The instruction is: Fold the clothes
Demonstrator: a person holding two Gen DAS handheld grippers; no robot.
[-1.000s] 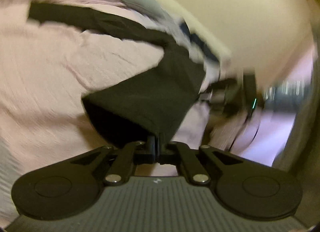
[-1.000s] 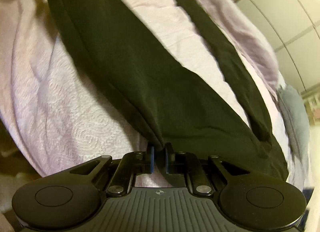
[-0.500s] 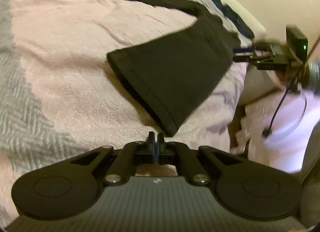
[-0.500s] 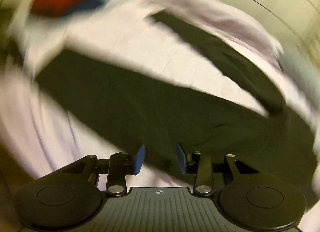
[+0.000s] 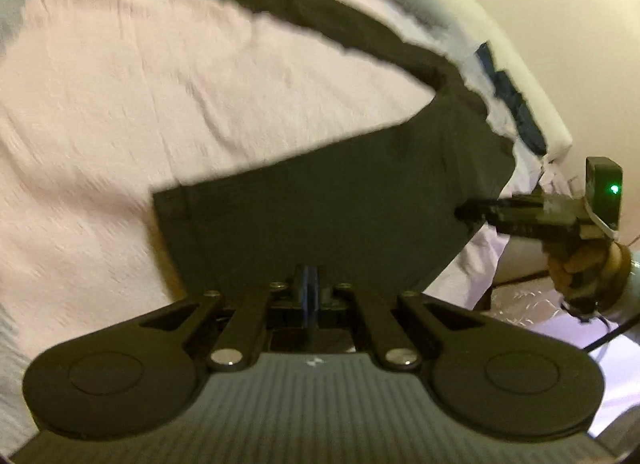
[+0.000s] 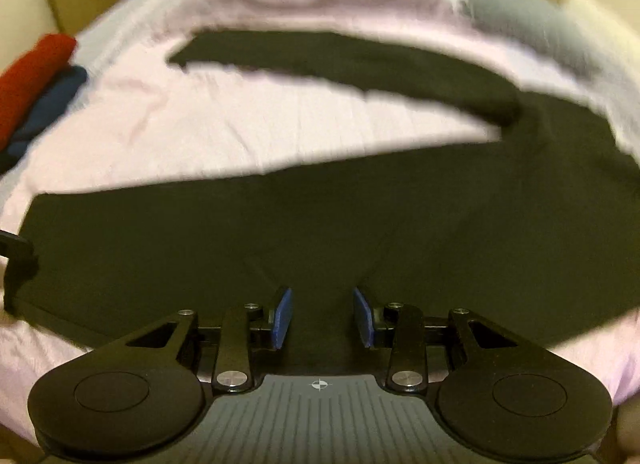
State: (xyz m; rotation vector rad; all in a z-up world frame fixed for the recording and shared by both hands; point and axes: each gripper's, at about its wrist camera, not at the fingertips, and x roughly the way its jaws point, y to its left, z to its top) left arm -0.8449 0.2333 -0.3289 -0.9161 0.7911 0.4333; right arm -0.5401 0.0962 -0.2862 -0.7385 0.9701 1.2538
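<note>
So the black long-sleeve top (image 6: 320,232) is lying spread out on the bed, on a pale pink quilted cover (image 5: 140,123), with one sleeve (image 5: 280,19) stretching away toward the far side. The left tongs (image 5: 310,292) are sitting squeezed together right at the near hem of the top, and it looks like they're pinching the fabric edge, though the blue pads are barely peeking out there. The right tongs (image 6: 323,318) are hanging wide apart over the body of the top, blue pads (image 6: 282,318) clearly separated with dark cloth showing between them, not gripping anything. In the left wrist view the right tongs (image 5: 470,211) are poking in from the side, at the edge of the garment, with a little green light glowing on the unit behind them. Over at the far left in the right wrist view, a red and a navy folded item (image 6: 38,75) are sitting stacked side by side on the bed. Both views are pretty motion-blurred.
</note>
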